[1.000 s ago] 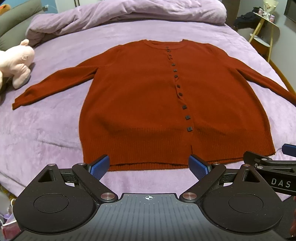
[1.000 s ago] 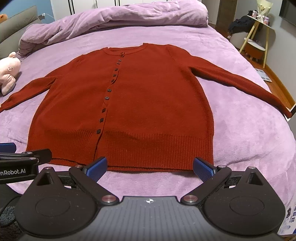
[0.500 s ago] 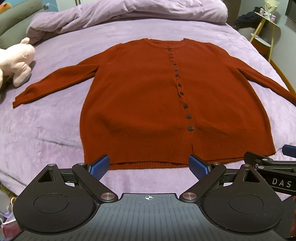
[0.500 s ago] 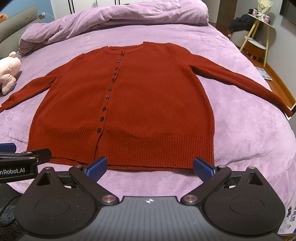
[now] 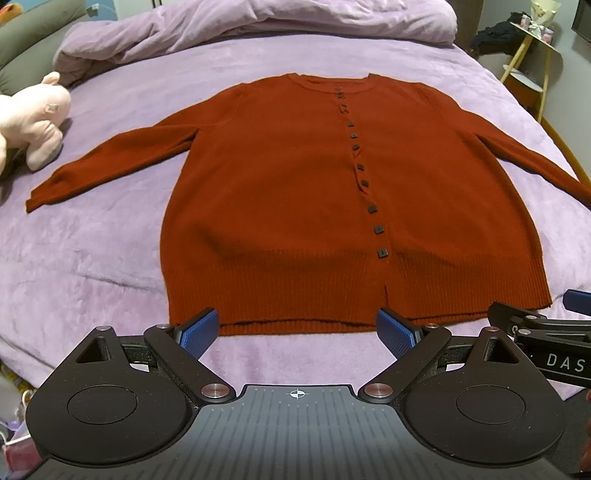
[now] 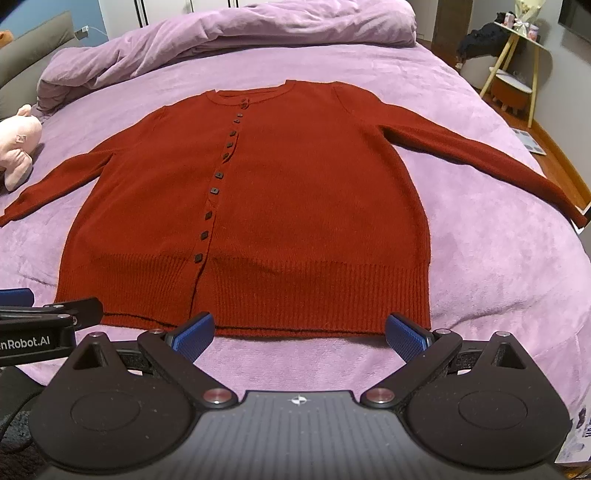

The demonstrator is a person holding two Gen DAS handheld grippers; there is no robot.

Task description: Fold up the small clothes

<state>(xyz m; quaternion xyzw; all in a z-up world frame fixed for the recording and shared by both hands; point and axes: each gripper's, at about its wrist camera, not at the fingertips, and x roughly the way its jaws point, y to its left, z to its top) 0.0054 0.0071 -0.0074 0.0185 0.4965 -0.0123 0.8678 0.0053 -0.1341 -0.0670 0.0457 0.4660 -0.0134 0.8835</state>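
Plush toy: a pale pink stuffed animal [image 5: 31, 120] lies far off to the left of both tools, near the cuff of the garment's left-hand sleeve but not touching it.

Left gripper: the left gripper [image 5: 297, 332] hangs just short of the hem, jaws spread wide and holding nothing; its blue pads [image 5: 197, 330] sit over bare bedcover at the hem's edge, whether touching the knit cannot be told.

Cardigan: a rust-red cardigan [image 5: 280, 199] lies flat and face up straight ahead of both tools, buttoned down the front with a row of small dark buttons [image 5: 376, 229], sleeves stretched out to either side, ribbed hem nearest the tools.

Bed: a lilac plush bedcover [image 6: 498, 258] spreads under the garment and beneath both tools.

Duvet: a bunched lilac duvet [image 6: 229, 33] is heaped beyond the neckline, at the far end from the tools.

Right gripper: the right gripper [image 6: 300, 335] is held beside the left one, also just short of the hem, jaws likewise released and empty; its right pad is near the hem's right corner.

Side table: a yellow-legged stand [image 6: 515, 70] with small items stands off the bed, far ahead and to the right of the right tool.
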